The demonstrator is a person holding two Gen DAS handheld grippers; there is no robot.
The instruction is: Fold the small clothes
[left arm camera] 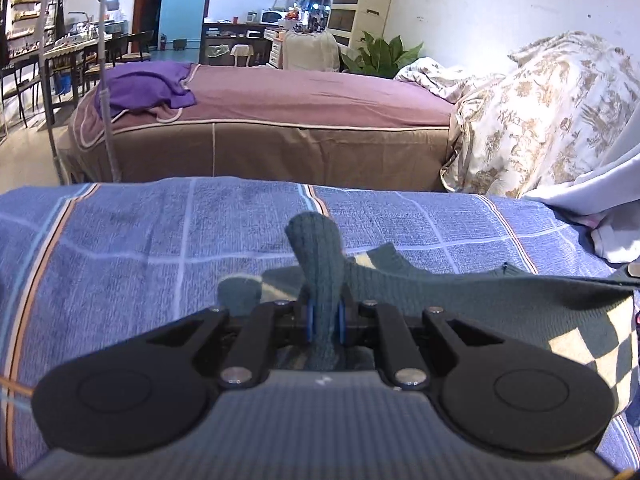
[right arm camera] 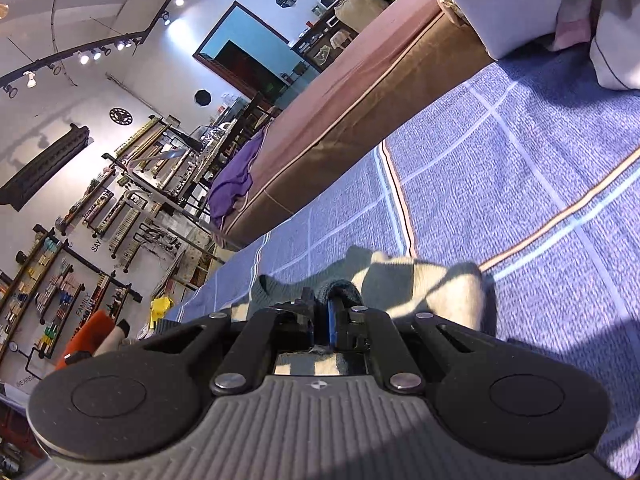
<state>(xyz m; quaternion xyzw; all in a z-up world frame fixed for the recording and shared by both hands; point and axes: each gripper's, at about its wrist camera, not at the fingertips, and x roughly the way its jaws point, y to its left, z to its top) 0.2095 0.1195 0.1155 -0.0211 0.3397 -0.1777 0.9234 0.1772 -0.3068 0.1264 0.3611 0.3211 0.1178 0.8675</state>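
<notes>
Over the bed [left arm camera: 120,240], both grippers' jaws pinch the sock [left arm camera: 320,264]: left gripper [left arm camera: 324,320], right gripper [right arm camera: 326,316], stretching it taut for folding.

- The knit garment [left arm camera: 400,280] runs off the left wrist view's right edge; its whole shape cannot be told.
- In the right wrist view the right gripper [right arm camera: 334,316] covers most of it.
- Shelf goods [right arm camera: 60,292] too small to name.

left gripper [left arm camera: 325,320] | jaws clamped on teal garment [left arm camera: 320,264] | above blue checked sheet [left arm camera: 120,248]
</notes>
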